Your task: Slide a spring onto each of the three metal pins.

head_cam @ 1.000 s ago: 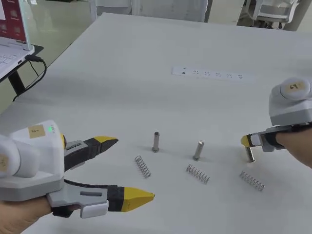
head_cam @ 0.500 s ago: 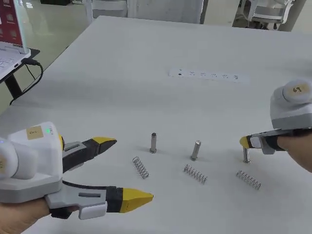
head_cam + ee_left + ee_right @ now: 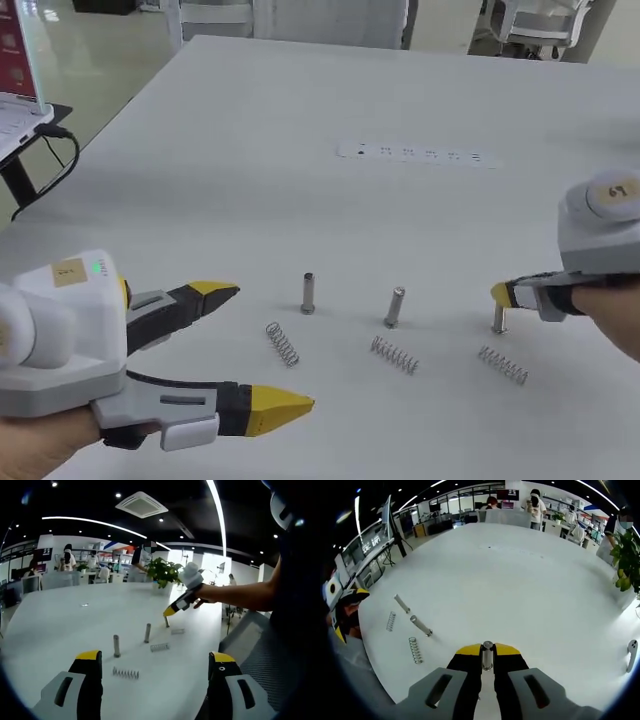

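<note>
my right gripper point(image 3: 487, 652) clamped on a pin point(image 3: 487, 661), a spring point(image 3: 502, 365) near its tips, my left gripper point(image 3: 264, 347) spread wide, second spring point(image 3: 282, 343) just ahead

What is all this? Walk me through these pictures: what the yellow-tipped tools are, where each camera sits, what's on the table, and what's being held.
There is no robot here. A person holds a two-jaw tool, called a gripper, in each hand. The head view comes from a camera in the person's headset and looks down at the white table. The two round pictures come from cameras riding on the grippers, each looking forward along its own jaws.

On the table, the left pin and the middle pin stand upright. The left spring, middle spring and right spring lie in front of the pins, and none is on a pin yet. A power strip lies further back.

The left gripper is open and holds nothing. The right gripper is shut on the right pin, just below its head.
</note>
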Demonstrator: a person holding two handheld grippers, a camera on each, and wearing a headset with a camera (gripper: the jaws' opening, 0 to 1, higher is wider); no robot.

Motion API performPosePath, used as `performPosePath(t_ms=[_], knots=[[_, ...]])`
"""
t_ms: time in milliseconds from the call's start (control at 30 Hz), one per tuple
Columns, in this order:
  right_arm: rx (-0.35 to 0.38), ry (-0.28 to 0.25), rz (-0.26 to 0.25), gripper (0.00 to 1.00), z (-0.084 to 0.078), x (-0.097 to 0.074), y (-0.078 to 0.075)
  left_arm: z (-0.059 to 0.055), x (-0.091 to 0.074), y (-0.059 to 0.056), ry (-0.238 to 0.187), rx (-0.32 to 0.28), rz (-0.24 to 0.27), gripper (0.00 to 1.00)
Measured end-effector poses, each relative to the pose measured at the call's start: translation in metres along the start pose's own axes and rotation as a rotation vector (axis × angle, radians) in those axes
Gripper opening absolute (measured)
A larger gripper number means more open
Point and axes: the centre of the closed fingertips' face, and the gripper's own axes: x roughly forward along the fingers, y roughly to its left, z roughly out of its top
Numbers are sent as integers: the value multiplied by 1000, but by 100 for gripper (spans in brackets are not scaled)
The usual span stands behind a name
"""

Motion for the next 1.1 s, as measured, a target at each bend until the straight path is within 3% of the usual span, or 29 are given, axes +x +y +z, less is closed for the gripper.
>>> performPosePath(t_ms=[1100], knots=[[-74, -4, 0, 6, -10, -11, 2, 2, 1, -5, 1, 7, -9, 84]])
